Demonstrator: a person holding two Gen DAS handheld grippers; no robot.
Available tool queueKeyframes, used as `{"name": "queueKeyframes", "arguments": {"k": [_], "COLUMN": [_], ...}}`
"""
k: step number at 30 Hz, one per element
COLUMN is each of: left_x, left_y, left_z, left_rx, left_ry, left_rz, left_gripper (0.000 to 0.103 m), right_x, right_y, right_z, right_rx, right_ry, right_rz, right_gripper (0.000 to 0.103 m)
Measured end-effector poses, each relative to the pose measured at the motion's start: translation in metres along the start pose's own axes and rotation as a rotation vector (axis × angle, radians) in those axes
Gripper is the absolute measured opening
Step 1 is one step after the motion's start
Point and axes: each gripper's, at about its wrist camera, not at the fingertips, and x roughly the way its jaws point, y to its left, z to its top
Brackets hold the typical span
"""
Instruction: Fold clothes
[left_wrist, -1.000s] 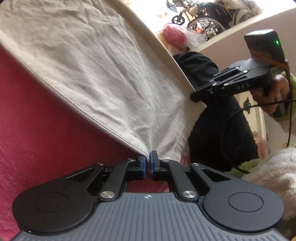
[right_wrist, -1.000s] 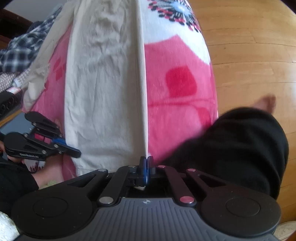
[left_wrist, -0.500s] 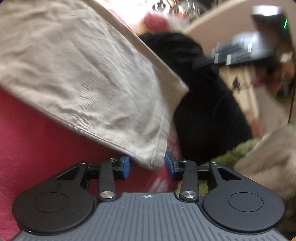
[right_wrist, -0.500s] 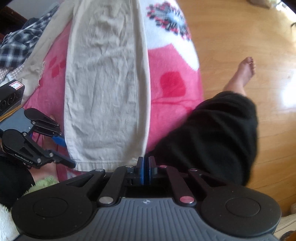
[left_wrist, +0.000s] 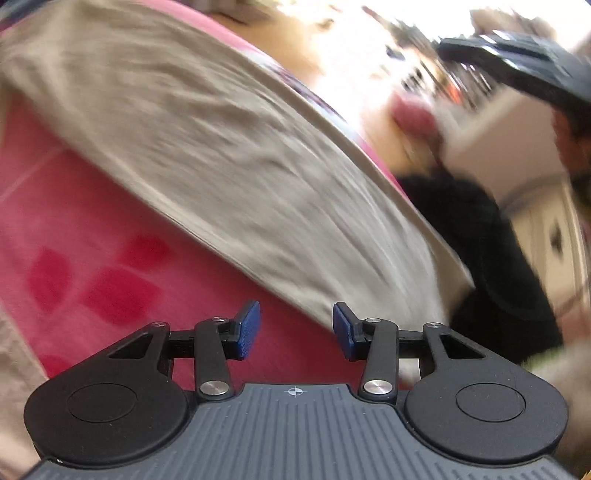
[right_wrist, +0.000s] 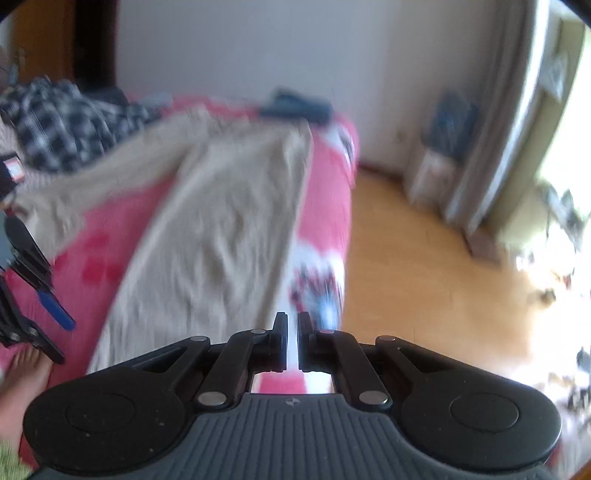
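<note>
A: Where's everything rel. to the bed (right_wrist: 325, 206)?

B: Pink blanket (left_wrist: 110, 258) covers it. Beige trousers (right_wrist: 221, 236) lie long and flat on top, one leg running from the far end toward the near edge. Another beige part angles off toward the plaid shirt (right_wrist: 62, 125) at the head side. Both views are blurred, so can't tell if the leg is doubled over.

A: Grippers?

B: Left gripper (left_wrist: 295, 328) has jaws wide apart, nothing between them, hem just past its right pad. Right gripper (right_wrist: 292, 339) is at the bed's near edge, jaws nearly together w/ a thin gap. No cloth between them as far as I can see.

A: Risks?

B: Judging only: the hem sits close to the bed edge, so a careless drag could pull it off onto the floor (right_wrist: 424, 280). Also a one-layer pinch would skew any fold, & the fleecy blanket might get caught w/ the cloth.
</note>
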Motion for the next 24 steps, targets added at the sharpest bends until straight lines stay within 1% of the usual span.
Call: {"name": "queueKeyframes", "arguments": {"k": [3,4,7,9,11,13,16,19,22,24], "left_x": [0.003,0.004,0.008,0.013,0.023,0.034,0.037,0.04,0.044,0.046], "left_y": [0.013,0.016,0.027,0.033,0.037,0.039,0.041,0.043,0.045,0.047], "left_z": [0.014,0.018,0.031,0.037,0.036,0.032,0.029,0.025,0.021,0.019], "left_rx": [-0.066,-0.083,-0.134,-0.167,-0.198,-0.217,-0.217,-0.217,-0.216,-0.216], "left_ry": [-0.08,-0.106,-0.182,-0.222,-0.221,-0.216,-0.226,-0.235,-0.245,-0.252], "left_rz": [0.019,0.024,0.038,0.035,-0.007,-0.043,-0.077,-0.112,-0.146,-0.169], "left_gripper": [0.043,0.043,0.043,0.043,0.043,0.043,0.044,0.045,0.046,0.046], "right_x": [0.024,0.035,0.076,0.11,0.148,0.184,0.244,0.302,0.351,0.379], "right_y": [0.006,0.007,0.012,0.012,0.009,0.007,0.007,0.006,0.004,0.005], "right_z": [0.034,0.045,0.077,0.098,0.12,0.137,0.16,0.178,0.193,0.203], "right_rx": [-0.047,-0.058,-0.067,-0.038,0.026,0.072,0.103,0.084,0.093,0.12], "right_ry": [-0.089,-0.103,-0.101,-0.081,-0.057,-0.04,-0.007,0.014,0.023,0.019], "right_rz": [0.006,0.007,0.031,0.078,0.141,0.168,0.133,0.079,0.051,0.056], "right_gripper": [0.005,0.005,0.005,0.005,0.005,0.005,0.005,0.005,0.005,0.005]}}
